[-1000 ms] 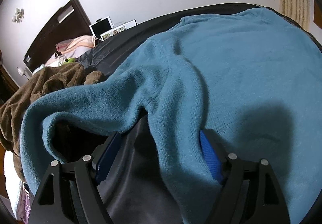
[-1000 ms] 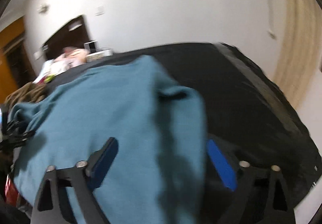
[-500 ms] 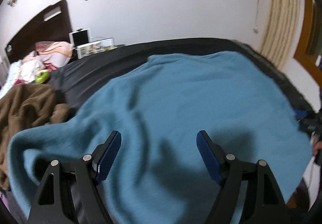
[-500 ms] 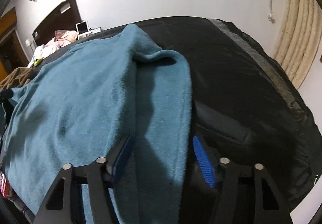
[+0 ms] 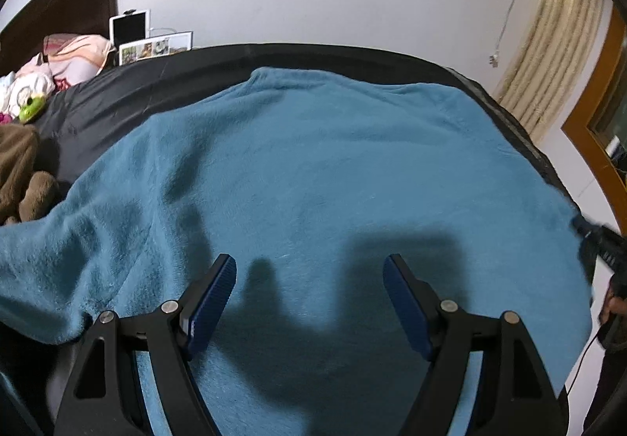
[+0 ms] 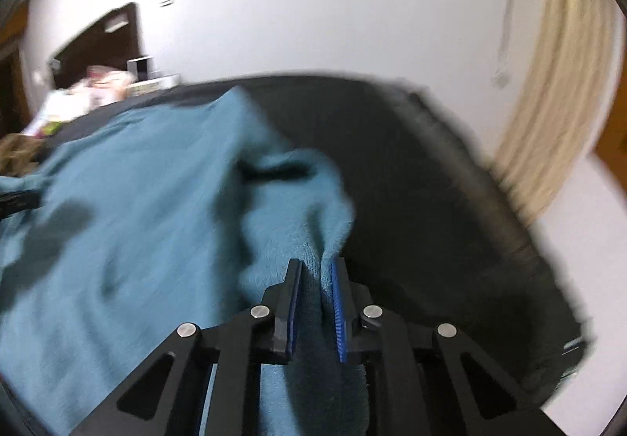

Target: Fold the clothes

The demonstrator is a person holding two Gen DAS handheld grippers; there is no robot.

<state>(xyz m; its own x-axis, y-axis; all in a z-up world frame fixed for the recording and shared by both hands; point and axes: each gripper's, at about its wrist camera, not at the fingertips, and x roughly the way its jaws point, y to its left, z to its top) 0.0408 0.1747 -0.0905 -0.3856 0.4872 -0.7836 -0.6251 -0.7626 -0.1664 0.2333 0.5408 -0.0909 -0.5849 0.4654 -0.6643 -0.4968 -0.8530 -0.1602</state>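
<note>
Folding barely begun: your right gripper (image 6: pixel 316 271) pinches the near right edge of the teal fleece garment (image 5: pixel 333 169), spread unfolded on the black bedcover (image 6: pixel 431 181), while your left gripper (image 5: pixel 309 279) hovers wide and empty above it, every fold pending.

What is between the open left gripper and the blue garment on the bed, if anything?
Nothing visible. The left gripper hovers with jaws wide, directly over the blue garment, with only its own shadow on the fleece beneath. The brown garment lies off to the side. The right gripper is shut on the garment's edge.
</note>
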